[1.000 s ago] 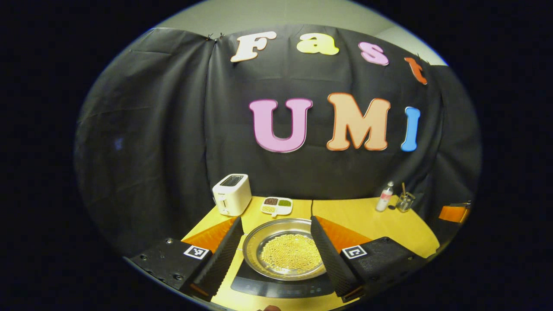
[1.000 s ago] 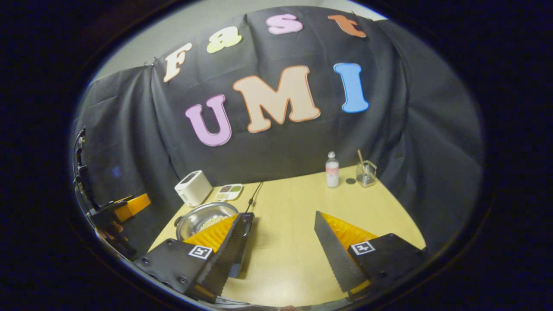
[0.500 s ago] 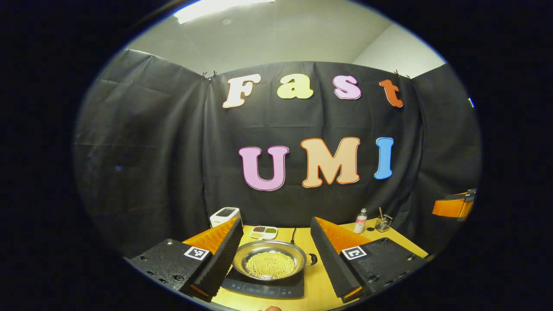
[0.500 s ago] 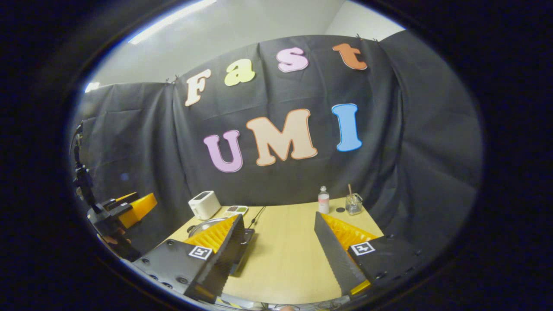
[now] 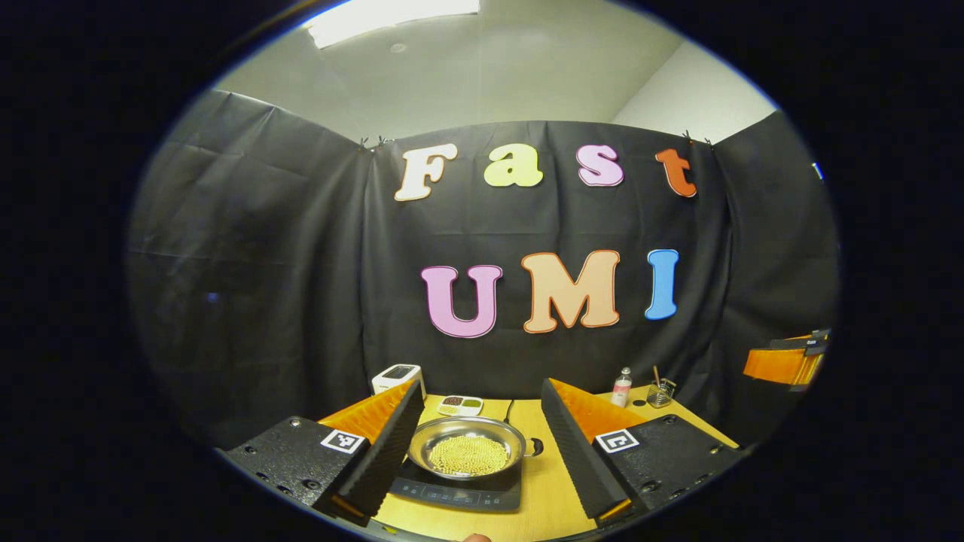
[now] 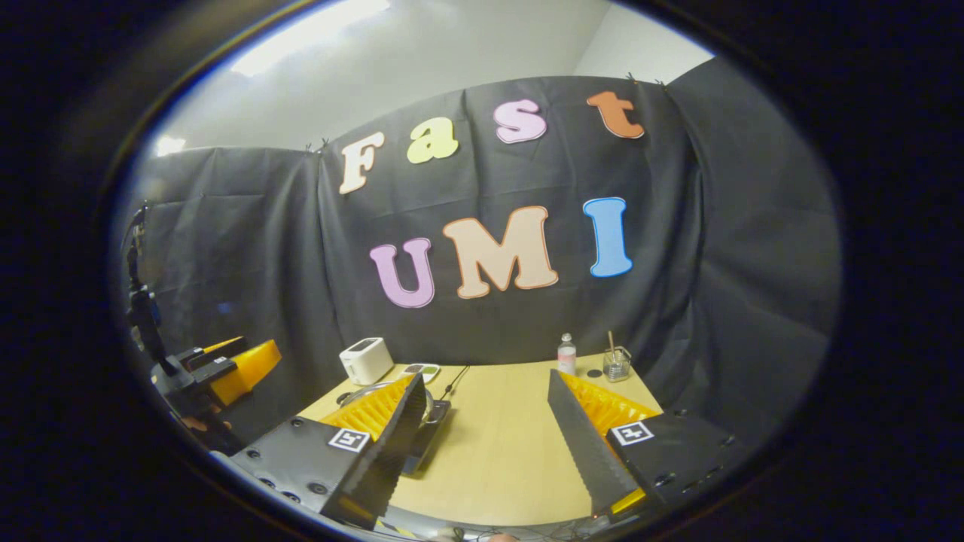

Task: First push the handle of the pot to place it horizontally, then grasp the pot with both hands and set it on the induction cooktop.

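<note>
Both grippers have pulled back since a second ago, so the pot (image 5: 467,452) looks smaller and farther off. It sits on the induction cooktop (image 5: 452,493), beans inside, handle sticking right. Left gripper (image 5: 477,452) and right gripper (image 6: 486,440) both have jaws wide apart, holding nothing. Toaster (image 5: 398,378) is at the far left of the table (image 6: 497,452).

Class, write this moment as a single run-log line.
pot: on induction cooktop, holds yellow beads | left hand-held gripper: open, off the pot | right hand-held gripper: open over bare table
</note>
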{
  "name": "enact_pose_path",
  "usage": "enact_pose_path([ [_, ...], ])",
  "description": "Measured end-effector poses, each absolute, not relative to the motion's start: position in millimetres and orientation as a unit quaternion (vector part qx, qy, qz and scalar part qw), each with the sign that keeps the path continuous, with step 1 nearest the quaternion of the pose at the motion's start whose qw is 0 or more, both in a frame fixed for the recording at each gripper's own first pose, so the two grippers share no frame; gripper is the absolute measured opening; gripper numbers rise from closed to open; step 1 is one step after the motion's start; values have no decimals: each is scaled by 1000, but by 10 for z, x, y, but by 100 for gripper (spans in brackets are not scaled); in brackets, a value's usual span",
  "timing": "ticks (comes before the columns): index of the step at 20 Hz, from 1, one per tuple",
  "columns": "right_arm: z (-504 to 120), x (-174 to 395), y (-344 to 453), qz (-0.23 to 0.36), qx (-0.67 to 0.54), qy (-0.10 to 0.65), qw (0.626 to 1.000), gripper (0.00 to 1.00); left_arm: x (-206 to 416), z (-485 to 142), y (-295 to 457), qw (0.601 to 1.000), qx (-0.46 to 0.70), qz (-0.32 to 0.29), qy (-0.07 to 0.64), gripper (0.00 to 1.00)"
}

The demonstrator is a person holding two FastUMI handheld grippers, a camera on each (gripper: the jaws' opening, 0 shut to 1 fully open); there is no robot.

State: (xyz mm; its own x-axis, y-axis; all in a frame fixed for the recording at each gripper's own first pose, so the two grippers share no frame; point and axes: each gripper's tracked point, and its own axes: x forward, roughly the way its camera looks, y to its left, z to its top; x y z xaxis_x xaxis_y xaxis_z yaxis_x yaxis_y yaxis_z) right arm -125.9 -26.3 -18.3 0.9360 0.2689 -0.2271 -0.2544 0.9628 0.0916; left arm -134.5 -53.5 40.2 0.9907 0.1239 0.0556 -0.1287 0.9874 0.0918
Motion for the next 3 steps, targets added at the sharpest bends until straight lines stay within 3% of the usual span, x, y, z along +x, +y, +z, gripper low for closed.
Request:
enact_pose_path([
  [3,-181,-1287,-312,130,29,119,984,92,-1373,386,-558,997,44,64,-23,96],
])
